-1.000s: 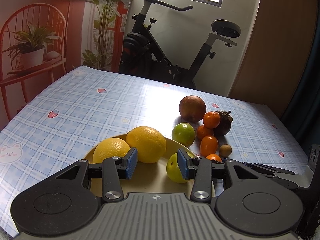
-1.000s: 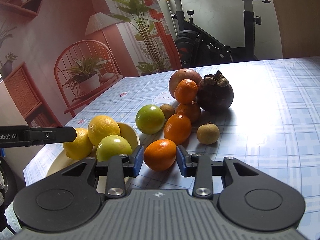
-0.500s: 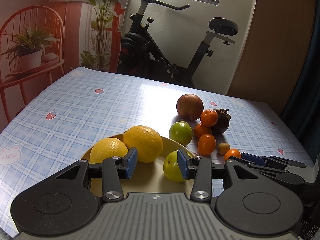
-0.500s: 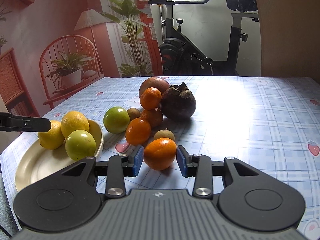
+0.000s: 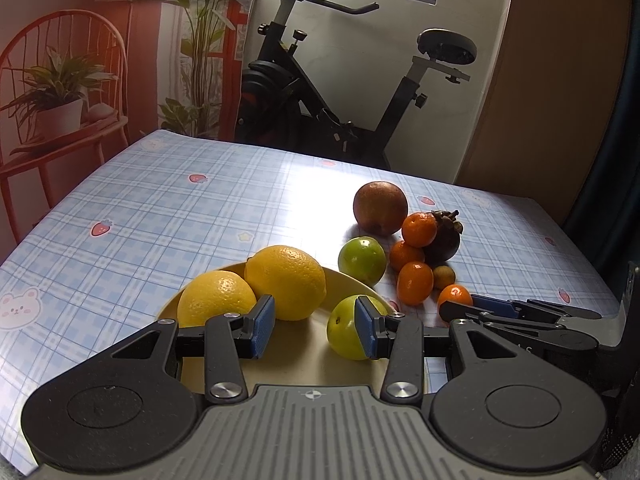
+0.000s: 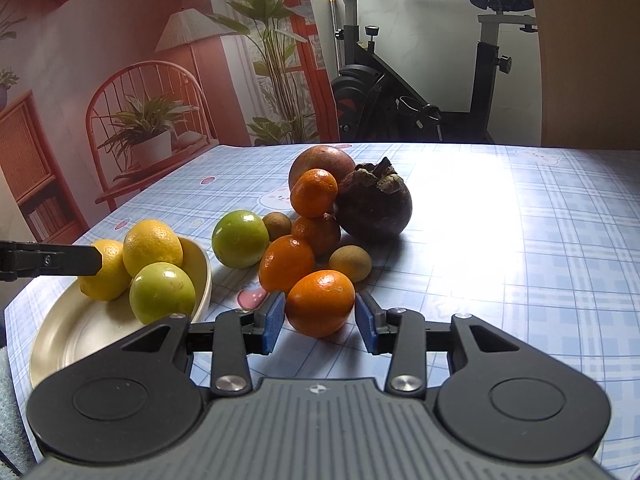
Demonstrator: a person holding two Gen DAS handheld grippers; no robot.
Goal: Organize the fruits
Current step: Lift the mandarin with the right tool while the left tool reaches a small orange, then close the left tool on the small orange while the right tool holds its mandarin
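opening around an orange [image 6: 320, 303], right tongs [image 6: 320, 322]; left tongs [image 5: 315, 332] gape empty.

Three fruits [image 6: 152, 268] in the plate [image 6: 80, 332], fruit heap [image 6: 320, 224] to its right

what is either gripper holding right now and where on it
Nothing is firmly held. The right gripper is opening around the nearest orange, pads at its sides with small gaps. The left gripper is open and empty above the plate.

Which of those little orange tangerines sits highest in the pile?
The tangerine perched against the dark mangosteen and the big reddish-brown fruit. It rests atop another tangerine; the others lie on the tablecloth.
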